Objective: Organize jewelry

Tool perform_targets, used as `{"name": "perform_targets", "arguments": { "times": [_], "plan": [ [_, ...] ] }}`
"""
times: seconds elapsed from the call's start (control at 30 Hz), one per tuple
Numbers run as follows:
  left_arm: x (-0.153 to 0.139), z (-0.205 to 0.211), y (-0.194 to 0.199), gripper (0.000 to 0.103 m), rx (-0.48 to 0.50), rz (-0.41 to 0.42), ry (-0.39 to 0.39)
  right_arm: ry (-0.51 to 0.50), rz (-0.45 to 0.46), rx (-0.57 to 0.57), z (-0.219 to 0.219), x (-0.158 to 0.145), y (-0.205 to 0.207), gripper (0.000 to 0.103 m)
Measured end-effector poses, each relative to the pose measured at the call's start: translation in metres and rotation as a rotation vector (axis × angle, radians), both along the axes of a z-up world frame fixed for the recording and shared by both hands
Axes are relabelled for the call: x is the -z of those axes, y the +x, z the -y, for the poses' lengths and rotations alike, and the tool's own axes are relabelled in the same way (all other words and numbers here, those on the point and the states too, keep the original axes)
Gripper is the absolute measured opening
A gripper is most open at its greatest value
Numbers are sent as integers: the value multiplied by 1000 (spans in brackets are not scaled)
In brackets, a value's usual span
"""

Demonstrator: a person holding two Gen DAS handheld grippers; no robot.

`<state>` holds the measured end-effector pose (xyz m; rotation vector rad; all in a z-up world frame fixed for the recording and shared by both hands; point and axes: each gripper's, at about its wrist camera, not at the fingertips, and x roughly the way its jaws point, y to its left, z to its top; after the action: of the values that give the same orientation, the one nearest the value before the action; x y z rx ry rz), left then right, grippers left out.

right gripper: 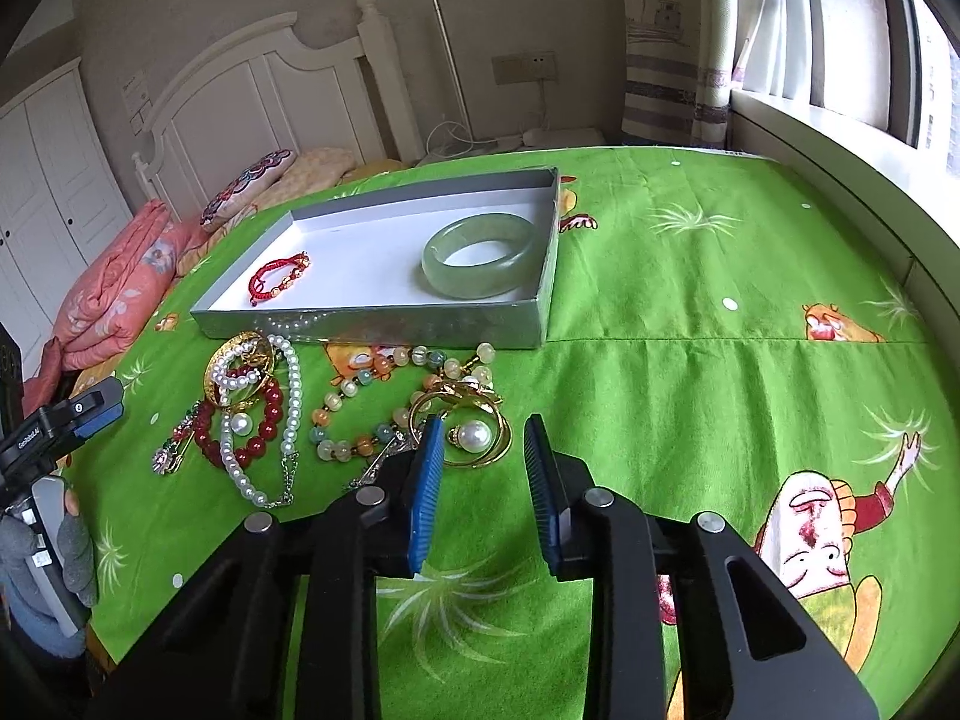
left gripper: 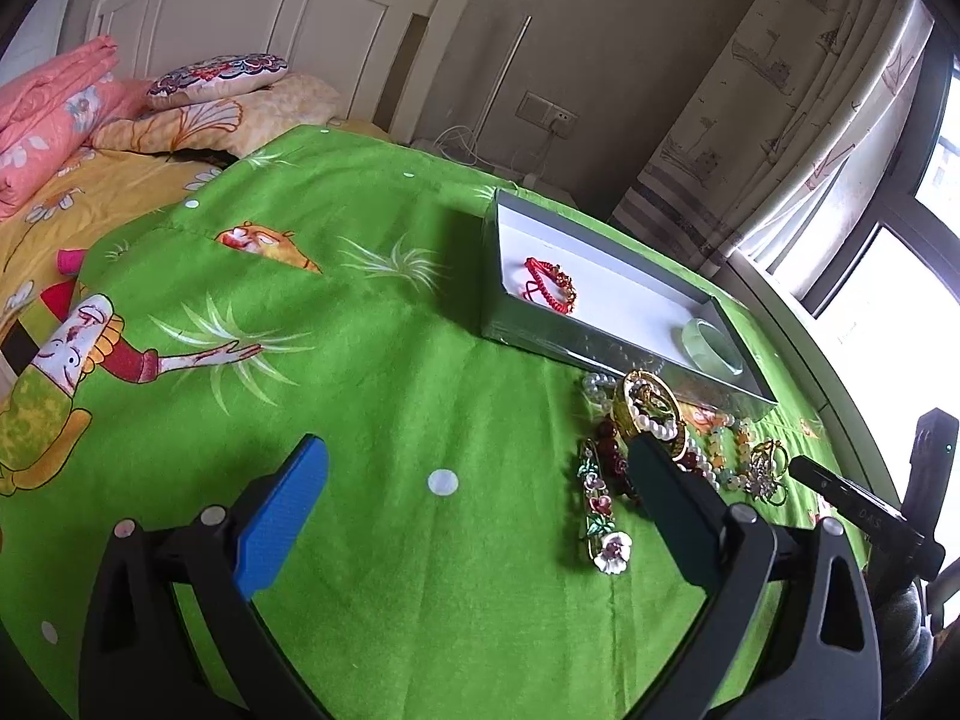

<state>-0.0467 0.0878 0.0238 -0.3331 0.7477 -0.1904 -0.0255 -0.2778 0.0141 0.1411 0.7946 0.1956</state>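
A grey box (right gripper: 372, 324) with a white floor holds a red cord bracelet (right gripper: 277, 279) and a pale jade bangle (right gripper: 480, 255). In front of it, on the green cloth, lies a tangle of jewelry: pearl necklace (right gripper: 291, 384), red bead bracelet (right gripper: 264, 420), gold bangle (right gripper: 240, 354) and coloured bead string (right gripper: 354, 414). My right gripper (right gripper: 483, 438) stands narrowly open, its tips either side of a gold pearl ring (right gripper: 477, 435) without pressing on it. My left gripper (left gripper: 474, 444) is wide open over bare cloth, its right finger beside the pile and a flower brooch (left gripper: 600, 504).
The cloth covers a bed with a pink quilt (left gripper: 54, 114), pillows (left gripper: 216, 75) and a white headboard behind. A window sill (right gripper: 840, 144) and curtain run along the right. A gloved hand (right gripper: 36, 546) holds the left gripper at the left edge.
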Motion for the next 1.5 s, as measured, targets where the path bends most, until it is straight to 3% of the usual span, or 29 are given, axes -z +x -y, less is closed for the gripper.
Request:
{"name": "perform_targets", "arguments": {
  "times": [0.33, 0.4, 0.47, 0.53, 0.73, 0.9, 0.97, 1.1, 1.23, 1.5],
  "plan": [
    [1, -1, 0, 99, 8, 1, -11, -9, -74, 5, -3, 7, 22, 28],
    [1, -1, 0, 99, 9, 1, -12, -10, -73, 4, -3, 7, 24, 23],
    [1, -1, 0, 99, 9, 2, -13, -14, -66, -6, -5, 6, 24, 11],
    [0, 0, -1, 99, 19, 11, -17, -33, -50, -20, -8, 4, 20, 7],
    [-10, 19, -13, 98, 136, 73, 25, -21, -4, -6, -4, -2, 11, 6],
    [-15, 63, -28, 98, 283, 86, 56, 29, 33, 26, 10, -7, -1, 6],
    [-19, 91, -32, 98, 347, 104, 103, 46, 45, 34, 15, -8, -5, 5],
    [-25, 150, -35, 90, 471, 128, 205, 63, 56, 49, 25, -11, -11, 5],
    [-13, 202, -25, 74, 572, 107, 306, 81, 55, 55, 32, -10, -15, 5],
    [13, 247, -1, 51, 635, 38, 376, 145, 35, 50, 49, -7, -23, 5]
  ]
}}
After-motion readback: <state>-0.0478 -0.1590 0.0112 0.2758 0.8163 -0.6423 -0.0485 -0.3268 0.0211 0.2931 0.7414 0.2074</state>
